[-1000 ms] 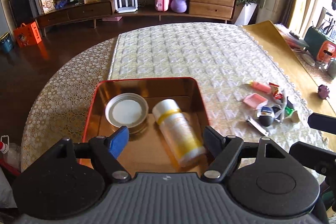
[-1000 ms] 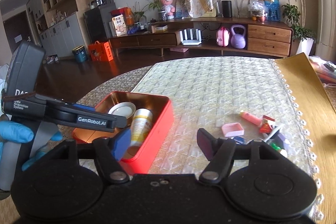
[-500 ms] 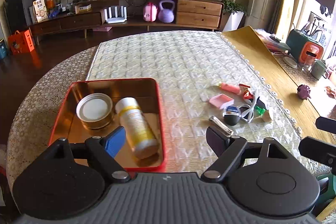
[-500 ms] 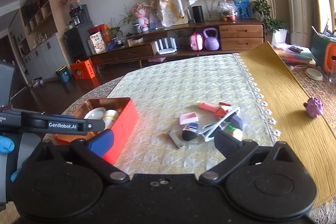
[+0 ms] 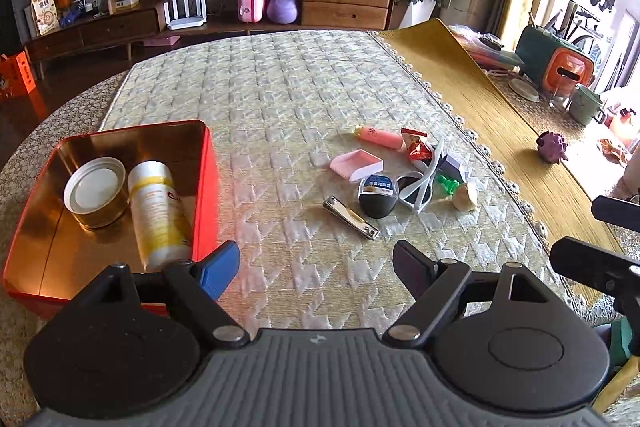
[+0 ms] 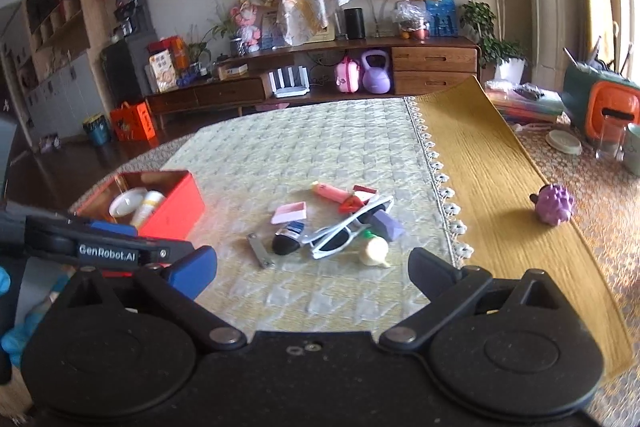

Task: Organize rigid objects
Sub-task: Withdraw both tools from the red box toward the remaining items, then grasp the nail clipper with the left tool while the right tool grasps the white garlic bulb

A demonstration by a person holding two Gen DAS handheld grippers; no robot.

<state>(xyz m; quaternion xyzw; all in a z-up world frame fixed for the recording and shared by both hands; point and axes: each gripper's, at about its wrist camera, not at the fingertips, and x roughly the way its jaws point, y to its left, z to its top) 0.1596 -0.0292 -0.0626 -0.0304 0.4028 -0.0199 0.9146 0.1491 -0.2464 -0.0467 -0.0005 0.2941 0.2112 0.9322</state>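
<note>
A red tin box (image 5: 210,163) (image 6: 176,201) on the quilted cloth holds a lidded jar (image 5: 96,187) and a white and yellow bottle (image 5: 158,211) lying on its side. To its right lies a heap of small items: nail clippers (image 5: 351,218) (image 6: 259,250), a black oval case (image 5: 378,197), white sunglasses (image 6: 344,231), a pink tray (image 5: 356,165), a pink tube (image 5: 380,137). My left gripper (image 5: 316,267) is open over bare cloth between box and heap. My right gripper (image 6: 312,271) is open wide, just short of the heap, nothing between its fingers.
A yellow runner (image 6: 492,183) lies right of the cloth with a purple toy (image 6: 554,205) on it. Cups and an orange appliance (image 5: 568,69) stand at the far right. The left gripper's arm (image 6: 104,247) crosses the right wrist view's left side.
Both grippers have moved right, from over the red box toward the heap. The right gripper's jaws have spread wider; the left's opened slightly.
</note>
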